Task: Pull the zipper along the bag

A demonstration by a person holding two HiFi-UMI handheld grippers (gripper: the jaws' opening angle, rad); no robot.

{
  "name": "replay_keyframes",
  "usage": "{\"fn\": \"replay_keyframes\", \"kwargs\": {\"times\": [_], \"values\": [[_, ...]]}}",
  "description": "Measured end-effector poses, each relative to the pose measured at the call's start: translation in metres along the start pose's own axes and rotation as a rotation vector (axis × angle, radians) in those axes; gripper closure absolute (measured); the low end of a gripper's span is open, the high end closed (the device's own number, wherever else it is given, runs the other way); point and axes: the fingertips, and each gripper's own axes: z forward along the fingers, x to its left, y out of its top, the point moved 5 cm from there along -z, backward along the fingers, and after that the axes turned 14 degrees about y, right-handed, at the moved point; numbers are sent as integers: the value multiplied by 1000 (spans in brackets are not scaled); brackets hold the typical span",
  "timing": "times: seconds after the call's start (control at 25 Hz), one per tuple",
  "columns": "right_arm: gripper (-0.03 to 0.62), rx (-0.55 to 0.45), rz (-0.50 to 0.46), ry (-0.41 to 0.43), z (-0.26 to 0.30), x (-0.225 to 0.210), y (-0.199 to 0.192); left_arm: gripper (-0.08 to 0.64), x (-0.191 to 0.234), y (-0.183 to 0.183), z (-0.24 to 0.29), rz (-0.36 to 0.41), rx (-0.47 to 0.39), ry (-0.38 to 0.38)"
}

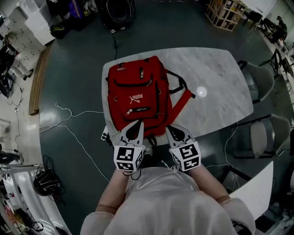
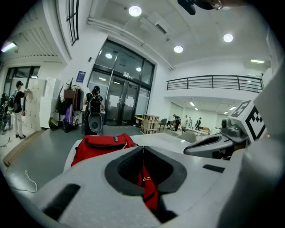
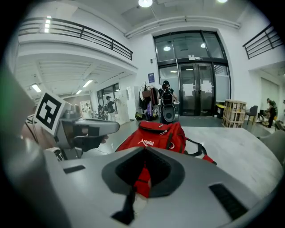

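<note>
A red backpack (image 1: 138, 94) lies flat on the marble table (image 1: 216, 87), its front pockets up and white zipper pulls (image 1: 131, 111) showing. My left gripper (image 1: 139, 124) is shut, its tips at the bag's near edge. My right gripper (image 1: 168, 128) is beside it, also shut, at the bag's near right corner. In the left gripper view the jaws (image 2: 143, 148) meet with red fabric (image 2: 149, 191) seen behind them and the backpack (image 2: 103, 144) beyond. The right gripper view shows its closed jaws (image 3: 144, 150) before the backpack (image 3: 158, 136). Nothing is visibly pinched by either.
Black shoulder straps (image 1: 179, 85) trail off the bag's right side. Two grey chairs (image 1: 257, 80) (image 1: 264, 135) stand at the table's right. White cables (image 1: 69, 114) run over the floor at left. A black speaker (image 1: 117, 13) stands beyond the table.
</note>
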Motion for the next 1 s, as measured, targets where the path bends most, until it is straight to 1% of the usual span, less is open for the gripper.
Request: {"fn": "replay_keyframes", "kwargs": {"times": [0.08, 0.16, 0.32, 0.44, 0.56, 0.68, 0.84, 1.0], "values": [[565, 15, 41, -4, 16, -4, 5, 540, 13, 1, 15, -2, 33, -42], [565, 45, 65, -11, 27, -7, 4, 540, 20, -6, 25, -17, 68, -69], [565, 82, 74, -1, 45, -17, -1, 540, 20, -28, 42, -43, 139, -91], [565, 112, 105, 21, 58, -30, -7, 540, 16, -44, 52, -50, 197, -97], [563, 148, 139, 64, 72, -43, -17, 540, 15, -59, 60, -53, 252, -81], [563, 171, 151, 113, 86, -57, -27, 540, 16, -72, 69, -59, 294, -34], [561, 269, 152, 201, 100, -72, -50, 540, 5, -97, 84, -79, 368, 4], [561, 357, 117, 270, 117, -88, -65, 540, -6, -114, 103, -130, 434, 12]]}}
